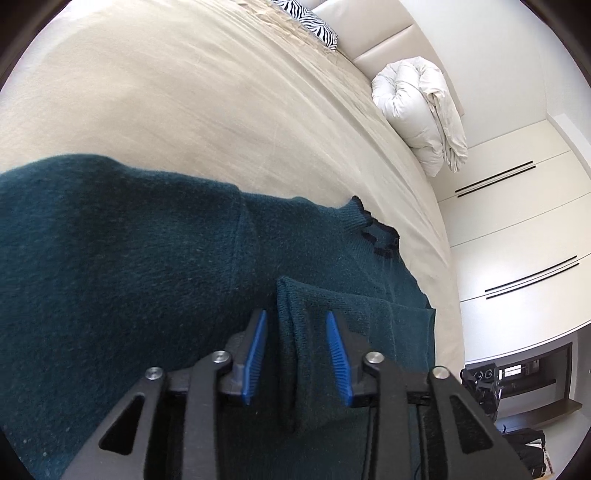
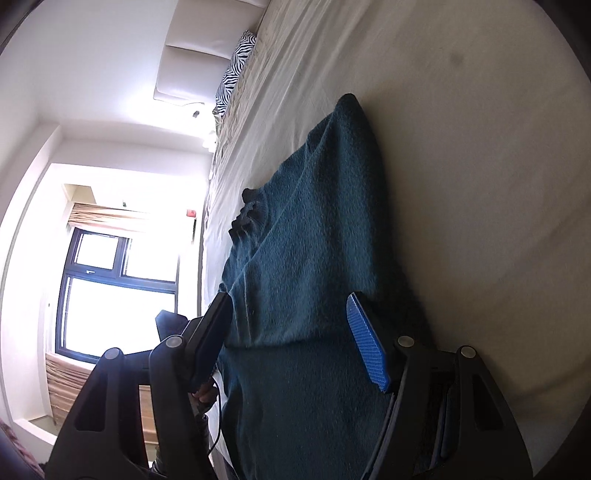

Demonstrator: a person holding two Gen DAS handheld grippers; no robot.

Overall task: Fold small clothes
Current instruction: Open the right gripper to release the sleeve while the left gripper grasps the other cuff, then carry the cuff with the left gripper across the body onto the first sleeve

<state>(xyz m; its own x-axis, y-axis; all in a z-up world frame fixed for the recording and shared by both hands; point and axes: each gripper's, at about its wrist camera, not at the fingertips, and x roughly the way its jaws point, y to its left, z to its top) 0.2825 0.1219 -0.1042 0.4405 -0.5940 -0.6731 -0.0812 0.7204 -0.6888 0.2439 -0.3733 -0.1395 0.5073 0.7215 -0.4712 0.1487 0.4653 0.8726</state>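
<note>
A dark teal knitted sweater (image 1: 129, 258) lies on the beige bed sheet (image 1: 184, 92). Its dark-trimmed collar (image 1: 376, 236) points toward the bed's edge. My left gripper (image 1: 295, 325) is open, its blue pads on either side of a raised fold of the sweater without pinching it. In the right wrist view the sweater (image 2: 314, 240) lies along the bed with one sleeve stretched away. My right gripper (image 2: 291, 314) is open wide just over the sweater's body, holding nothing.
A zebra-print pillow (image 1: 317, 22) and a rolled white duvet (image 1: 417, 110) lie at the head of the bed. White cupboards (image 1: 517, 221) stand beyond the bed's edge. A bright window (image 2: 118, 288) shows in the right wrist view.
</note>
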